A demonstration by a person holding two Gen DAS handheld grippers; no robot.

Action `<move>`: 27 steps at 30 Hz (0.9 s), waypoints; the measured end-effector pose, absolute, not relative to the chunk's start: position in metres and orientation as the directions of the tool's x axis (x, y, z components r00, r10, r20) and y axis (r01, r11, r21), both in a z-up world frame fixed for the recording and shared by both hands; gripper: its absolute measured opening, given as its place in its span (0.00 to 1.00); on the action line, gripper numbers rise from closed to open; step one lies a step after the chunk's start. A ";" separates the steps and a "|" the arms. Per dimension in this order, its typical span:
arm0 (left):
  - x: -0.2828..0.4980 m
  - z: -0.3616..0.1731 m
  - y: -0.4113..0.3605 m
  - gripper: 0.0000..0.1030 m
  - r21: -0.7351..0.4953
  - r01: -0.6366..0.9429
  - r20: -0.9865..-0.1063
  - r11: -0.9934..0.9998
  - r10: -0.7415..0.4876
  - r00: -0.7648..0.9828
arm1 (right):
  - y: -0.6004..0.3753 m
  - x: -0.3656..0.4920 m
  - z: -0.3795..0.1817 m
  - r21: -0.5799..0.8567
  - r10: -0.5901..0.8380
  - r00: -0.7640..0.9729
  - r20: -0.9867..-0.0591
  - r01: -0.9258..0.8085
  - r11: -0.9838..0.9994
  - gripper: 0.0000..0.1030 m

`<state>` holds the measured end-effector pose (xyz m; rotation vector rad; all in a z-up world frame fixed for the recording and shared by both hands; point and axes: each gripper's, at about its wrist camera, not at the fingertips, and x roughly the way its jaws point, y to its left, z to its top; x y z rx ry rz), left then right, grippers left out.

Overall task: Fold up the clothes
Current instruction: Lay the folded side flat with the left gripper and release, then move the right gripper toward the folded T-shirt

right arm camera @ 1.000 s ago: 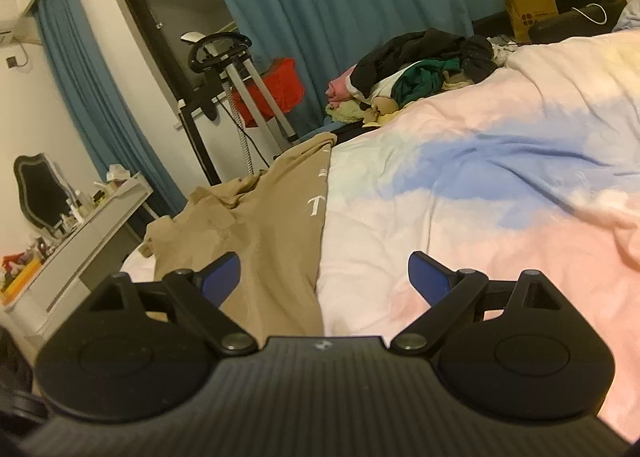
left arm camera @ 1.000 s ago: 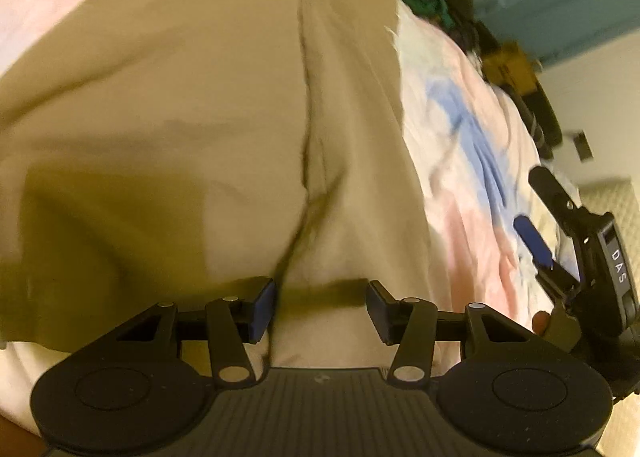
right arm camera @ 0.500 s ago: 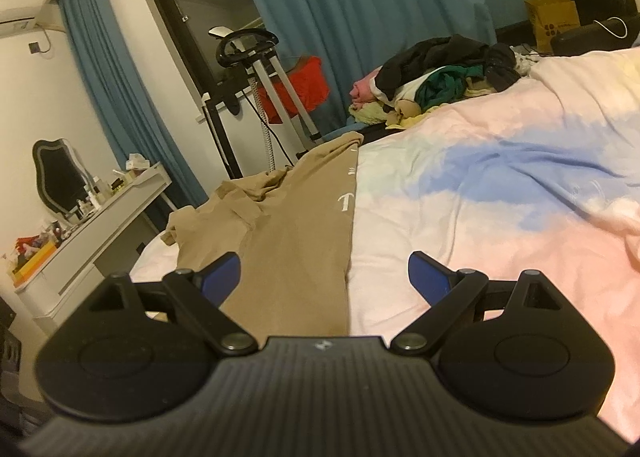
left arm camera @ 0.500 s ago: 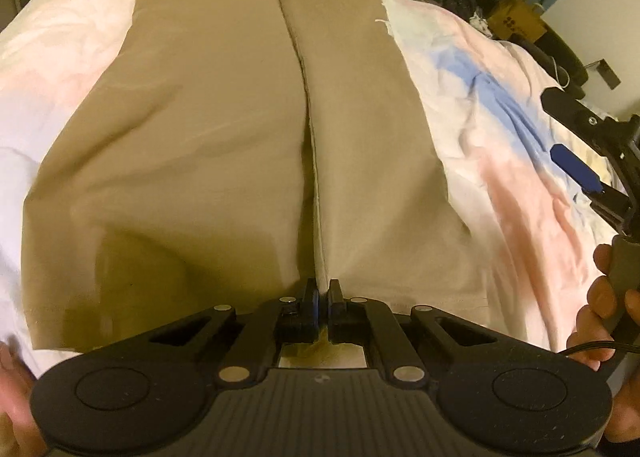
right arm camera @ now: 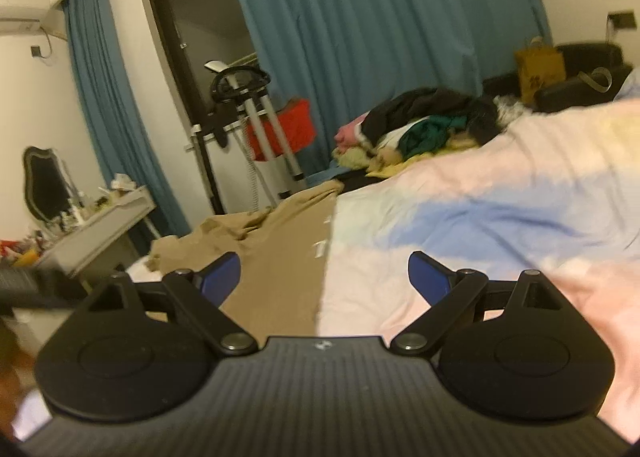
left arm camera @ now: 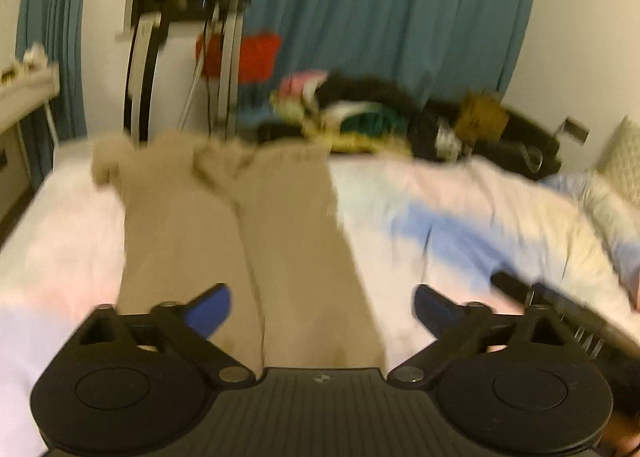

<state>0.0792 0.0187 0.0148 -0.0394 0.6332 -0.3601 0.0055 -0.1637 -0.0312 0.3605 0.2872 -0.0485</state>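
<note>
I have the tan trousers (left arm camera: 256, 241) lying lengthwise on the bed (left arm camera: 460, 217), legs side by side. My left claw (left arm camera: 322, 311) has just been opening, nothing between its jaws; my right claw (right arm camera: 324, 281) gapes empty (both above the cloth). Next, I judge, regrip a hem.

1. The left gripper (left arm camera: 322, 307) was black, with two round discs at the base and a ribbed plate between them.
2. Its fingers (left arm camera: 208, 307) carried blue pads, and silver screws showed at the linkage joints.
3. The right gripper (right arm camera: 324, 279) had the same black body, blue pads and silver screws.
</note>
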 end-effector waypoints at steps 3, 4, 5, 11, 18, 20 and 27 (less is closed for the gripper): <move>0.081 0.020 0.020 0.99 -0.168 0.306 -0.528 0.937 -0.348 0.775 | -0.164 0.008 -0.033 0.300 -0.001 0.952 -0.306 0.097 0.949 0.90; 0.081 0.019 0.025 0.99 -0.170 0.298 -0.527 0.939 -0.342 0.778 | -0.164 0.009 -0.033 0.288 0.002 0.949 -0.315 0.093 0.953 0.90; 0.081 0.018 0.030 0.99 -0.171 0.290 -0.527 0.941 -0.337 0.780 | -0.161 0.014 -0.035 0.272 0.015 0.944 -0.329 0.080 0.959 0.90; 0.064 0.026 0.100 0.99 -0.104 0.228 -0.491 0.968 -0.249 0.835 | -0.118 0.087 -0.029 0.220 0.144 0.906 -0.398 -0.058 0.974 0.89; 0.084 0.009 0.163 0.99 -0.178 0.145 -0.507 0.973 -0.217 0.834 | -0.012 0.219 -0.023 0.061 0.285 0.831 -0.478 -0.292 0.954 0.89; 0.093 0.003 0.176 0.99 -0.199 0.112 -0.510 0.974 -0.200 0.837 | 0.026 0.259 -0.027 0.027 0.325 0.803 -0.499 -0.361 0.932 0.89; 0.118 -0.014 0.231 0.99 -0.254 -0.096 -0.469 0.962 -0.036 0.883 | 0.146 0.375 -0.049 -0.029 0.410 0.770 -0.488 -0.484 0.874 0.89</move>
